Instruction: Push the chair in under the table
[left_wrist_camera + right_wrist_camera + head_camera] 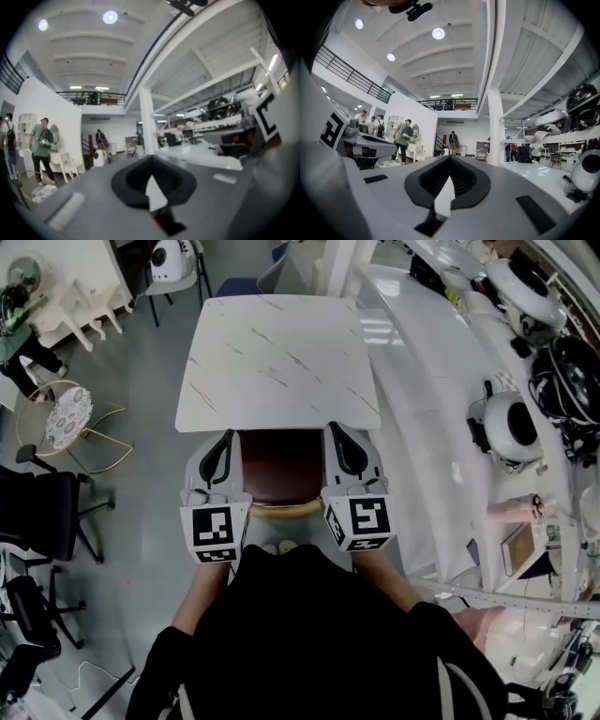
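Observation:
The white marble table [277,362] stands ahead of me in the head view. The chair's dark brown seat [279,470] reaches under the table's near edge, and its curved wooden back [281,510] is right in front of my body. My left gripper [225,439] is held level over the seat's left side. My right gripper [336,432] is level over the right side. Both are shut with nothing between the jaws. In the two gripper views the closed left gripper tips [151,160] and right gripper tips [450,159] point across the room, above the chair.
A long white counter [441,427] with white helmet-like units [511,427] runs close along the right. At the left are a round side table on gold wire legs [67,418] and black office chairs [47,512]. People stand far off by the white wall [401,136].

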Tool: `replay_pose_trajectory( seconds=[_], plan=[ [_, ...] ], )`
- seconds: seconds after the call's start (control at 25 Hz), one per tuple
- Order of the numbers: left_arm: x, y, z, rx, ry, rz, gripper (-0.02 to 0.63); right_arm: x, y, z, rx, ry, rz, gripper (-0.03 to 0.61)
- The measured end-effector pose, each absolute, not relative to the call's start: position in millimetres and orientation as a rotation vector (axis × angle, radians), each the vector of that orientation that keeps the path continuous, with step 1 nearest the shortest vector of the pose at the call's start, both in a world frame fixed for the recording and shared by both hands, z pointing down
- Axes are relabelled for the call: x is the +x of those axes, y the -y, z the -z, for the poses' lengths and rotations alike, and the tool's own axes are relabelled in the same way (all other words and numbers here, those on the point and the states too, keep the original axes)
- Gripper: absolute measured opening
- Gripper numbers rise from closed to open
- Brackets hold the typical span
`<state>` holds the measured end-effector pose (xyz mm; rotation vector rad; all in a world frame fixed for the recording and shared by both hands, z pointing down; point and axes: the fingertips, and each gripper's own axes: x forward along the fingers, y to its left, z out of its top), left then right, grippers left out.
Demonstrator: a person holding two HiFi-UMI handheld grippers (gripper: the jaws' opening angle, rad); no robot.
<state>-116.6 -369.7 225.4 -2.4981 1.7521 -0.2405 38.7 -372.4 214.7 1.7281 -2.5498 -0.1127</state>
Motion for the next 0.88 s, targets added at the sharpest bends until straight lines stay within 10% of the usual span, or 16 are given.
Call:
replay_pose_trajectory(
  seconds=[0.88],
  plan=[
    [-102.3,347.6,-223.4,-2.495,-1.703,0.255,0.008,31.7,351.2,-211.5,1.675,2.596,0.140,0.020]
  ],
)
